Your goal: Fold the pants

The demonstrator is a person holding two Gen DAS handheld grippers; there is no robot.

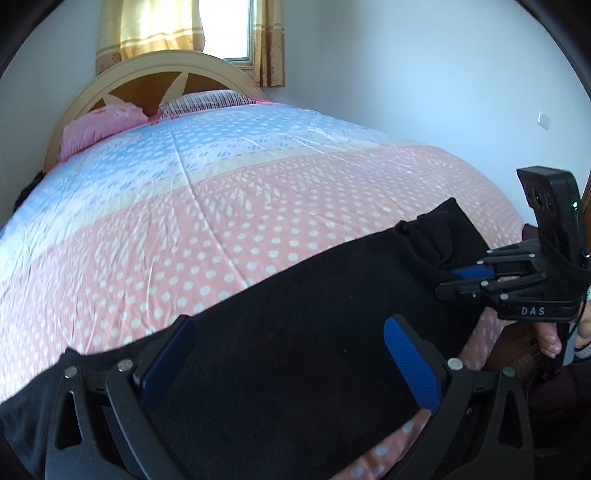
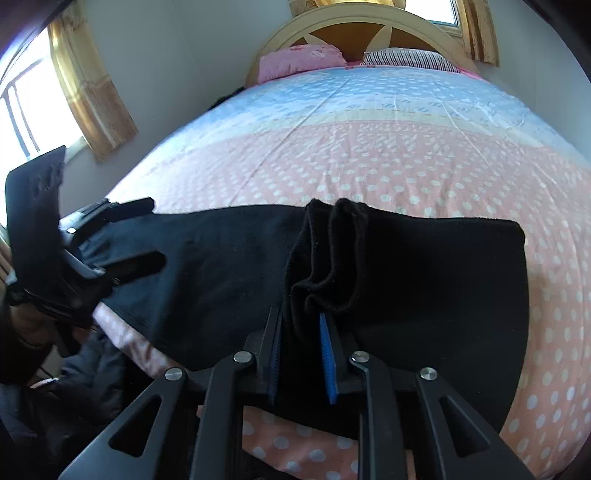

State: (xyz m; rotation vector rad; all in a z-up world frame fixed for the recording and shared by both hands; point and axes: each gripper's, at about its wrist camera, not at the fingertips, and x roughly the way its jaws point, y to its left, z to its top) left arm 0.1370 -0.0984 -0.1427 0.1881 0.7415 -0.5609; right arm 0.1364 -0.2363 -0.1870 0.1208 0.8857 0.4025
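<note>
1. No container appears in either view. What carries everything is the bed, covered by a polka-dot bedspread (image 1: 229, 206), pink across the middle of the frame and pale blue toward the top.
2. The black pants (image 2: 221, 266) lie across the near edge of that bedspread, filling the lower half of both views. In your right wrist view they run from the left edge to a squared corner at the right.
3. The bottom rim of each frame cuts the pants off. The fabric is so dark that seams and leg edges are hard to make out.
4. At the upper left of the left wrist view, a pink pillow (image 1: 103, 123) and a striped pillow (image 1: 205, 100) rest against a curved wooden headboard (image 1: 147, 79). Gold curtains (image 1: 147, 26) hang above it, partly cut off by the top edge.
5. Your left gripper (image 1: 291, 363) stands wide apart at the bottom of its own view, its blue pads (image 1: 410, 363) over flat black cloth. I cannot tell whether the pads touch it.
6. Your right gripper (image 2: 301, 350) is nearly closed at the bottom centre of its view, pinching a bunched ridge of the pants between its pads. The same gripper shows at the right of the left wrist view (image 1: 454, 278), clamped on that ridge.
</note>
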